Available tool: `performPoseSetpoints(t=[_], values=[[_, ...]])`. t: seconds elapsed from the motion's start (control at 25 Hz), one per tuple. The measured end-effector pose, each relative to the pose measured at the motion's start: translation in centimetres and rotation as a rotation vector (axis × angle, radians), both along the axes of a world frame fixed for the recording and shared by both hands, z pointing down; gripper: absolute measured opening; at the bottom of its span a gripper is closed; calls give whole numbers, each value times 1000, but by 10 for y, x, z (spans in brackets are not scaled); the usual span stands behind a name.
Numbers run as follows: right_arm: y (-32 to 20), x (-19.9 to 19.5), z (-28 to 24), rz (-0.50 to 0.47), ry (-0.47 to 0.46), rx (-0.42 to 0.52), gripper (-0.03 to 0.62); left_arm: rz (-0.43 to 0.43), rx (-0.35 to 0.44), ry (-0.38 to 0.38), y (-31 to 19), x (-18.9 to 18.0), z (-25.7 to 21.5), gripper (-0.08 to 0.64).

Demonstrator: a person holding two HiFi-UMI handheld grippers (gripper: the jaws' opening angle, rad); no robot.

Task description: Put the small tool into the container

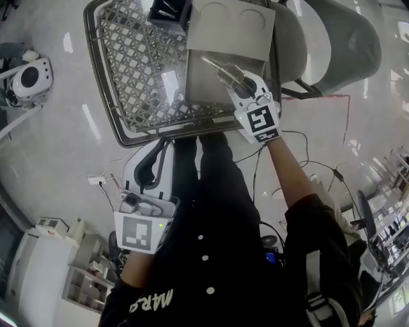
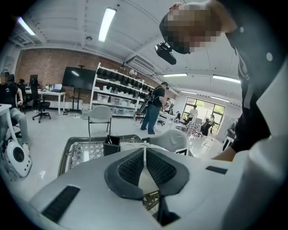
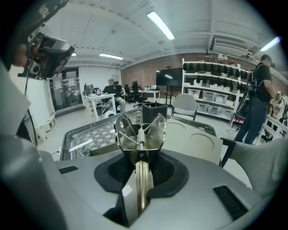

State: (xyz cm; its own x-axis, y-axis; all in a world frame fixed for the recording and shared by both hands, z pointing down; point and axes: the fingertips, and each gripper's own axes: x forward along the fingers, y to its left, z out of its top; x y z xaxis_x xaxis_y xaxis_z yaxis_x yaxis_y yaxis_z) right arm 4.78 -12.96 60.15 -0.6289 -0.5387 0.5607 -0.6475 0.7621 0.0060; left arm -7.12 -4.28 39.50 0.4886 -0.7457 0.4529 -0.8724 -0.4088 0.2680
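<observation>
My right gripper [image 1: 239, 83] is shut on the handle of a small shiny metal tool [image 3: 139, 134] with two curved blades and a spring, and it holds the tool upright over the table. In the head view the tool [image 1: 222, 68] hangs above the grey tray [image 1: 233, 29]. The black box container [image 3: 154, 112] stands beyond it on the mesh table, and in the head view the container [image 1: 170, 13] is at the table's far side. My left gripper [image 1: 151, 167] hangs low beside the person's leg, off the table, its jaws shut with nothing between the pads [image 2: 130, 167].
The metal mesh table [image 1: 131, 64] has a raised rim. A grey chair [image 1: 335, 38] stands to its right. A white rounded device [image 1: 29, 78] sits on the floor at the left, and cables [image 1: 300, 150] lie on the floor. People stand by shelves in the background.
</observation>
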Motion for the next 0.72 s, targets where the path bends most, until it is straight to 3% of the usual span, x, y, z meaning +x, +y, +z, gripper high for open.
performPoseSetpoints(t=[0.36, 0.72], values=[[5, -18, 42, -100, 60, -83, 104, -17, -66, 4, 9, -3, 33, 40], [24, -34, 65, -182, 59, -271, 106, -30, -102, 5, 13, -6, 50, 40]])
